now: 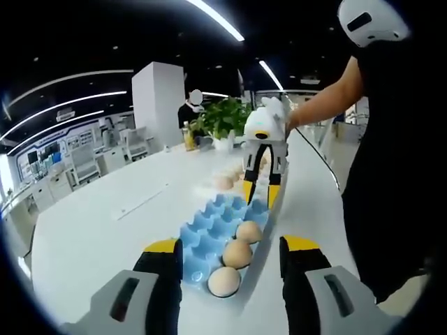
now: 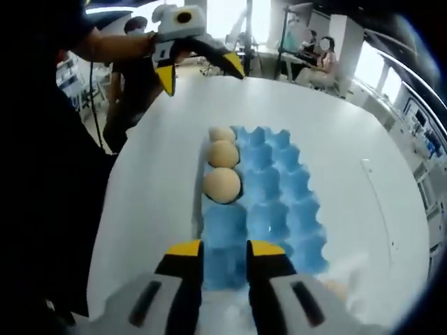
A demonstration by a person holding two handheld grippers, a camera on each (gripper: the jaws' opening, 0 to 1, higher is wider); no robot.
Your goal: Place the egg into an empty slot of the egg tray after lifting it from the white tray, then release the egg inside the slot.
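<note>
Broadly, we see a white table [image 2: 335,139] carrying a blue egg tray [image 2: 269,202], with three eggs [image 2: 222,185] lined along one edge row of it. In the left gripper view more eggs [image 1: 223,183] lie on the table just beyond the tray's far end; the white tray under them we cannot make out. Our left gripper [image 1: 230,255] hangs open, its jaws wide apart, near the tray's closer end. Our right gripper [image 2: 223,251] hovers over the empty slots with a narrow gap between its jaws, holding nothing.
</note>
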